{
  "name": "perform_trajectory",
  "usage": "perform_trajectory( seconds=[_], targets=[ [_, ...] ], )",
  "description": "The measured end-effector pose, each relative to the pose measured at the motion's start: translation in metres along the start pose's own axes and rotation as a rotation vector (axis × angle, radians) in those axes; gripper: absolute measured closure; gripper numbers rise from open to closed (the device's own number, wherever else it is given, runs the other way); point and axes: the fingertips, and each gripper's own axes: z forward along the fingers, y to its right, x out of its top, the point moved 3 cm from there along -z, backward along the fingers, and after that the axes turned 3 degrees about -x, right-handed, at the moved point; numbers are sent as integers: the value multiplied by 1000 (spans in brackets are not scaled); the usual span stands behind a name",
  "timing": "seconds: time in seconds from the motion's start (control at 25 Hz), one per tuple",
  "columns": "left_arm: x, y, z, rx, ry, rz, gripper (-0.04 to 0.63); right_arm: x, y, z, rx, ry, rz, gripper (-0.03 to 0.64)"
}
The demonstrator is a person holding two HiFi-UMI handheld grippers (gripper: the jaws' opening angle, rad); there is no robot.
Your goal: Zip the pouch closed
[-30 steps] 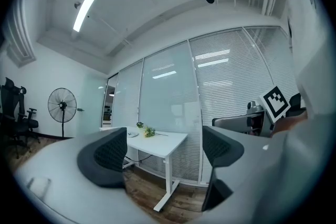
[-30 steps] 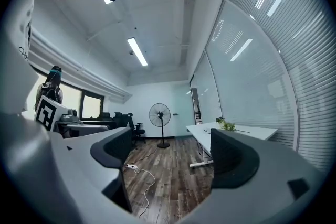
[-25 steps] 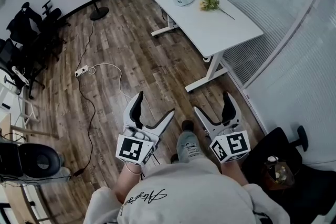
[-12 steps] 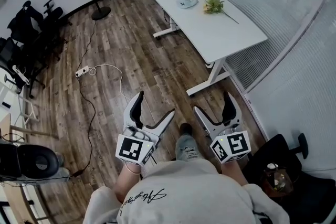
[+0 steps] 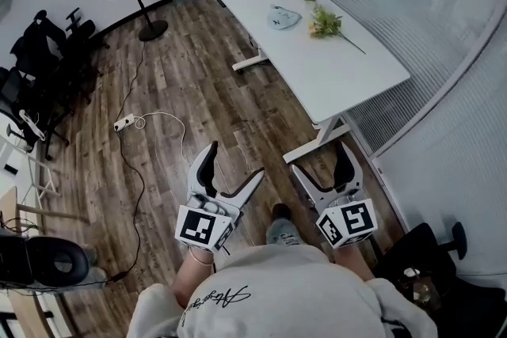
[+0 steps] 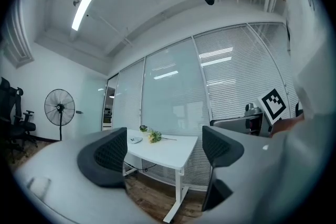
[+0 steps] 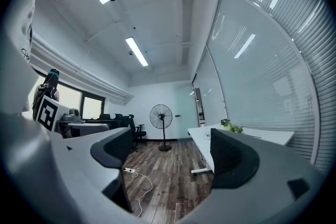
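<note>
We see matt, ribbed black pads on our fingers (image 5: 206,162), a wood-plank floor (image 5: 198,75) beneath them, and a smooth white table (image 5: 341,67) ahead.

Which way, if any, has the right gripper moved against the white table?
Yes. The right gripper has moved forward, toward the white table; the gap to the table's near foot has shrunk.

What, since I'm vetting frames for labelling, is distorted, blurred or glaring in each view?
Head view: sharp, evenly lit, edges slightly bowed. Left gripper view: heavy fisheye, dark corners, soft near jaws, bright ceiling light. Right gripper view: same fisheye, blinds curved.
</note>
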Motion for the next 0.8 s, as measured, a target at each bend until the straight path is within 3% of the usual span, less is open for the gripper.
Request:
perform_trajectory(
  seconds=[0.8],
  targets=[
    [-2, -80, 138, 27, -4, -1, 167, 8, 79, 141, 109, -36, -35, 176]
  ],
)
